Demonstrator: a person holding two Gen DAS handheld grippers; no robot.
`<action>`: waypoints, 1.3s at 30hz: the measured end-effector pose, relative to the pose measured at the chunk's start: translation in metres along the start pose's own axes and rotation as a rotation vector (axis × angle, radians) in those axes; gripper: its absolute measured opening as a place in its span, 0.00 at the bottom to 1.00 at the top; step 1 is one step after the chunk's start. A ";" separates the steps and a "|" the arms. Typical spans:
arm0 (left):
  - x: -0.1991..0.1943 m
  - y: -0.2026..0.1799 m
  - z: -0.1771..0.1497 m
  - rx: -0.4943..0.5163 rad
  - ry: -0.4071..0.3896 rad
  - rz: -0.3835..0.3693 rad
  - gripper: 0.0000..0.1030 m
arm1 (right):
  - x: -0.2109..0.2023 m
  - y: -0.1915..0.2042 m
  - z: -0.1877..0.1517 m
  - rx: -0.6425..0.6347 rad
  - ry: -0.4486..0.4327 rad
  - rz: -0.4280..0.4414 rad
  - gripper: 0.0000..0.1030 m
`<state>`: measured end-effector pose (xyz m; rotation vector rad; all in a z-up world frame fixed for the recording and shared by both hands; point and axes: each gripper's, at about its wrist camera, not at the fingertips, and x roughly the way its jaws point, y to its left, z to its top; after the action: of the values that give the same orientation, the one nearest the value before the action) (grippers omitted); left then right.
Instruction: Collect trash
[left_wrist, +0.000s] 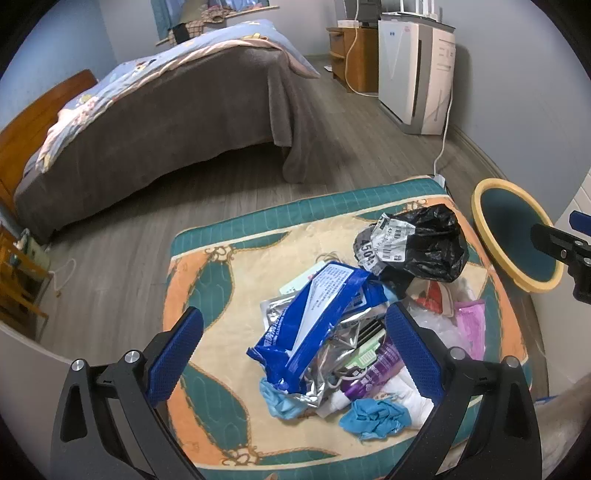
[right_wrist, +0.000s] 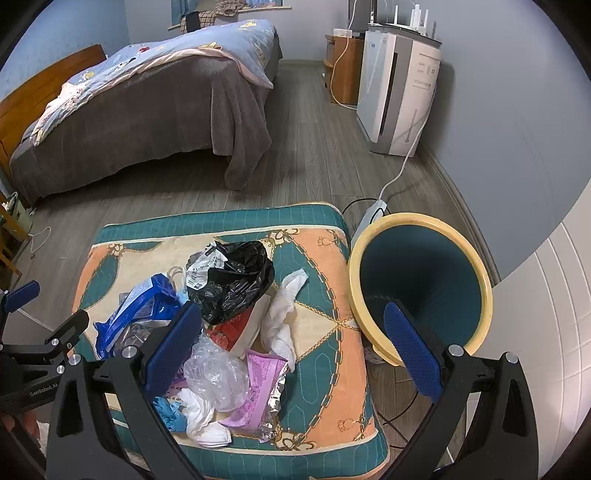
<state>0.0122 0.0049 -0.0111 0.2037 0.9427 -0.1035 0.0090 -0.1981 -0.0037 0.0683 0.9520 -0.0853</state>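
Observation:
A pile of trash lies on a patterned cushion (left_wrist: 207, 280), also seen in the right wrist view (right_wrist: 325, 291). It holds a blue wrapper (left_wrist: 317, 314) (right_wrist: 147, 299), a crumpled black bag (left_wrist: 428, 243) (right_wrist: 236, 284), a clear plastic wad (right_wrist: 214, 373), a pink wrapper (right_wrist: 262, 384), white tissue (right_wrist: 284, 314) and blue gloves (left_wrist: 373, 417). A teal bin with a yellow rim (right_wrist: 421, 291) (left_wrist: 517, 236) stands right of the cushion. My left gripper (left_wrist: 295, 358) is open above the blue wrapper, empty. My right gripper (right_wrist: 291, 350) is open over the cushion's right side, empty.
A bed with a grey cover (right_wrist: 147, 107) stands on the wood floor at the back left. A white air purifier (right_wrist: 399, 92) and a wooden cabinet (right_wrist: 343, 66) stand by the far wall. White cables (right_wrist: 399, 173) run along the floor behind the bin.

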 end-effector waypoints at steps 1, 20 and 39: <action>0.000 0.000 0.000 0.001 0.000 0.000 0.95 | 0.000 0.000 0.000 0.000 0.000 0.000 0.95; 0.003 0.000 -0.002 0.003 0.007 0.005 0.95 | 0.001 0.001 0.000 -0.002 0.004 -0.006 0.95; 0.003 0.001 -0.001 0.004 0.009 0.004 0.95 | 0.002 0.004 0.001 -0.011 0.008 -0.005 0.95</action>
<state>0.0136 0.0056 -0.0144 0.2094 0.9513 -0.1010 0.0112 -0.1944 -0.0049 0.0566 0.9602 -0.0846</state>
